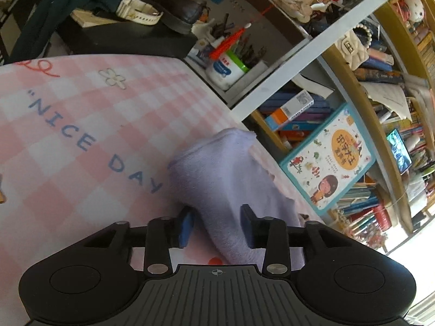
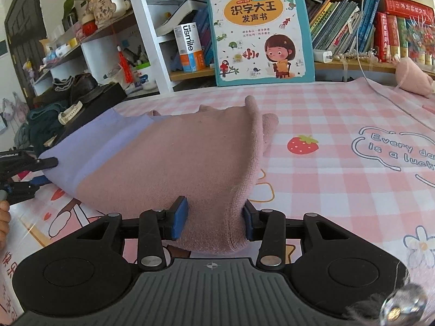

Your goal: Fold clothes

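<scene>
A folded knit garment, dusty pink [image 2: 174, 157] with a lilac band [image 2: 89, 146] at its left end, lies on the pink checked tablecloth [image 2: 326, 125]. My right gripper [image 2: 214, 221] is open, its blue pads either side of the pink near corner. My left gripper [image 1: 217, 225] is open around the lilac end [image 1: 225, 168]; it also shows at the left edge of the right wrist view [image 2: 40, 171], with its jaws above and below the lilac edge.
A bookshelf with a children's book [image 2: 261, 30], several books and a usmile box [image 2: 190, 46] stands behind the table. A black box with shoes and a watch [image 1: 141, 13] sits at the far left. A pink soft item [image 2: 413, 76] and white cable lie far right.
</scene>
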Available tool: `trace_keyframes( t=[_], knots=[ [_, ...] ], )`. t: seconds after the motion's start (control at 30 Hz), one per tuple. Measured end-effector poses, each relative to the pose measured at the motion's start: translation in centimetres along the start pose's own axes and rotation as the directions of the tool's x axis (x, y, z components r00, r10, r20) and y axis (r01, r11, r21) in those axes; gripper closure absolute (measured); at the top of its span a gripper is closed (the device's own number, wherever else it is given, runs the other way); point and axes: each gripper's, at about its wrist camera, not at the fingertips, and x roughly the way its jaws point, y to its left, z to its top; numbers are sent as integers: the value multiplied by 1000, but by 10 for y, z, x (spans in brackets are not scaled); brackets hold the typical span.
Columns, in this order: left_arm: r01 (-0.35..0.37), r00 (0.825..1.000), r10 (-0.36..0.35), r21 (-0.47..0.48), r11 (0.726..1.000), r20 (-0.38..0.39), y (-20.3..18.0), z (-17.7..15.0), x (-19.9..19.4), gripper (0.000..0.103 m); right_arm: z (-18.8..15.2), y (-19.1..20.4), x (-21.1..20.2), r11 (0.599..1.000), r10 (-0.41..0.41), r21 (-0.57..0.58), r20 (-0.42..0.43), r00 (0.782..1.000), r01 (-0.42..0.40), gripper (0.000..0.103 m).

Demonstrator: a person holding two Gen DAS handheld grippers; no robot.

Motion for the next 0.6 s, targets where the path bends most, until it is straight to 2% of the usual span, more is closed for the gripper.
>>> trace_keyframes(
  t=[0.1, 0.13, 0.37, 0.6],
  knots=[
    [-5, 1000, 5, 4, 1000, 14, -4, -2, 4, 44, 0, 3, 1, 1000, -13, -17, -2, 1000, 13, 64],
    [-6, 1000, 6, 5, 1000, 19, -5, -3, 6, 42, 0, 4, 1, 1000, -18, -24, -2, 1000, 18, 64],
    [-17, 999, 17, 17, 1000, 51, -12, -8, 14, 42, -1, 8, 2, 998, -49, -49, -2, 999, 49, 60],
    [-26, 998, 27, -20, 999, 49, -12, -5, 15, 44, -1, 10, 1, 996, -77, -55, -1, 997, 76, 52]
  ],
)
